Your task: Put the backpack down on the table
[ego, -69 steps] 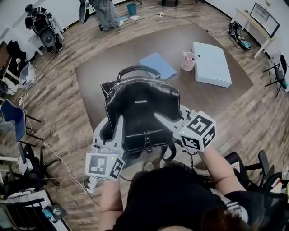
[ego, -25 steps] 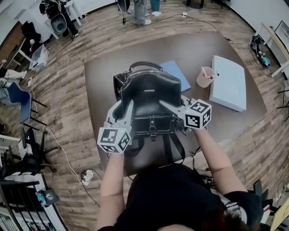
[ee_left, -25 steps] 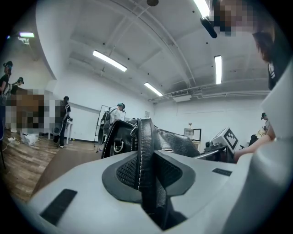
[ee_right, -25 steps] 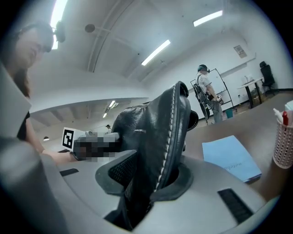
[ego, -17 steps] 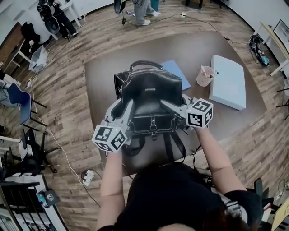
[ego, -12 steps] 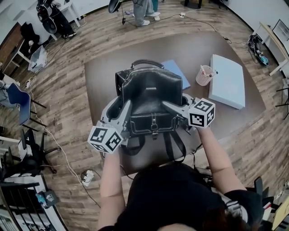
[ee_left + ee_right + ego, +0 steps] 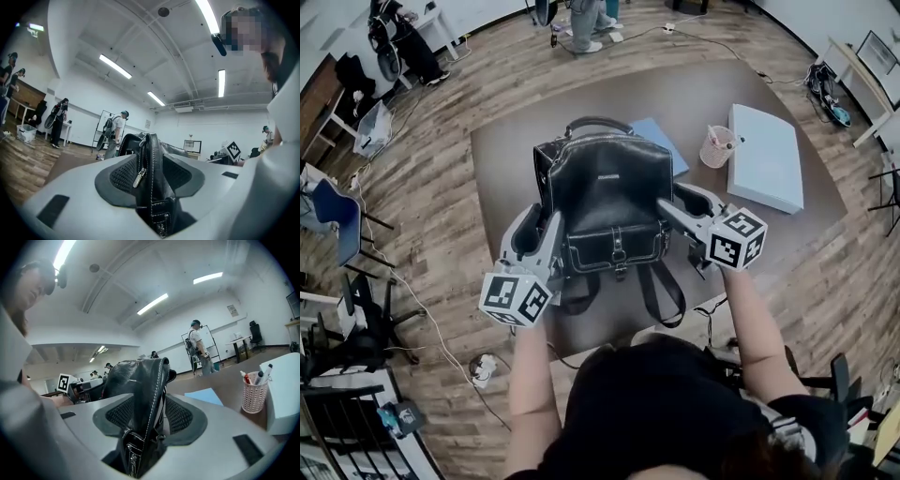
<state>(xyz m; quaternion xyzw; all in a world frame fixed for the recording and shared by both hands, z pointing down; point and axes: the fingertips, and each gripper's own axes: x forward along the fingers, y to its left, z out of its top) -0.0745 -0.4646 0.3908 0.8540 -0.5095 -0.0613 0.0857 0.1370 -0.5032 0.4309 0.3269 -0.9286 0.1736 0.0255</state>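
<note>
A pink mesh pen cup [image 7: 717, 145] stands right of centre on the brown desk [image 7: 516, 150] with a few pens upright in it, their tips above the rim. Just to its right lies a closed white box [image 7: 764, 157]; what it holds cannot be seen. A flat blue folder [image 7: 667, 142] lies to the left of the cup, its left part hidden behind the backpack.

The black leather backpack [image 7: 605, 202] stands on the desk, left of centre and towards the near edge. Its long axis is upright: the base is on the desk and the carry handle [image 7: 598, 123] arches over the top. Its buckled front pocket faces the near side, towards the person. Its shoulder straps [image 7: 661, 291] trail from the base across the desk towards the near edge.

The left hand-held gripper [image 7: 539, 225] is at the backpack's left side and the right hand-held gripper [image 7: 684, 202] is at its right side, both pointing about level towards the far side. Each has just been opening and now stands released. In the left gripper view the bag's zipped side seam, with its metal zip pull [image 7: 139, 177], stands between the spread jaws with a gap to each pad. In the right gripper view the stitched right edge likewise stands between the parted jaws, not pinched.
</note>
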